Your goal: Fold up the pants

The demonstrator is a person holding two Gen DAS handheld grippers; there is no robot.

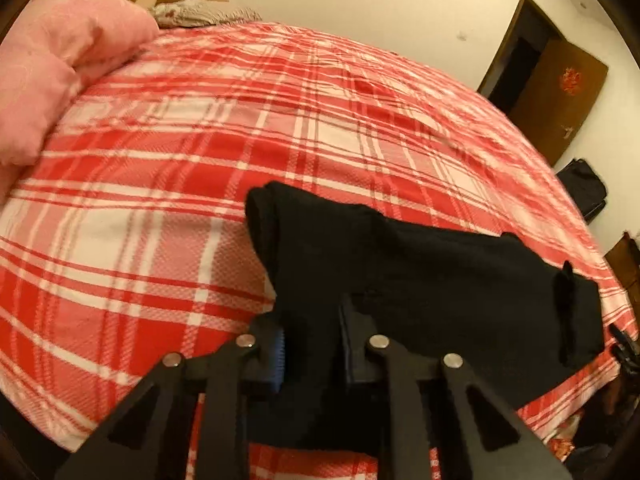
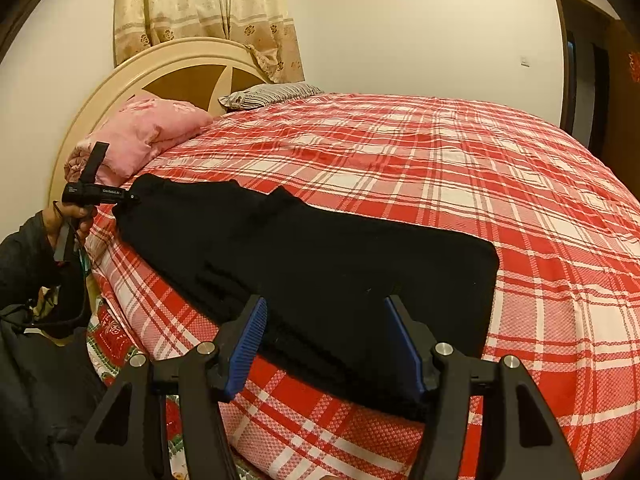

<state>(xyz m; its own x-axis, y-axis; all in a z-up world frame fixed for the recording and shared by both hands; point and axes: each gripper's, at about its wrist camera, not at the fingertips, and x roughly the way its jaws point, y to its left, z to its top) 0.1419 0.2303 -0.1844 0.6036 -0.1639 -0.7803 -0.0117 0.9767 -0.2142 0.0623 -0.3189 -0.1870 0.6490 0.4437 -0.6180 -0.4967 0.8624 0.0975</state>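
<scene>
Pants (image 2: pixel 320 256) on bed (image 2: pixel 440 168), seemingly pinched.

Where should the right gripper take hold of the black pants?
On the near edge of the black pants, coming low from the bed's front edge: the right gripper is open astride that flat hem, while the left gripper already pinches the other end.

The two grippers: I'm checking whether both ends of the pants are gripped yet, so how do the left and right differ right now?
The left gripper has its jaws drawn close, with black pants fabric pinched between them; the right gripper stands wide open, gripping nothing. The left is at the narrow leg end; the right hovers over the wider end near the bed edge. Both have black arms and blue ribbed pads, and both point down at the red plaid bedspread.
</scene>
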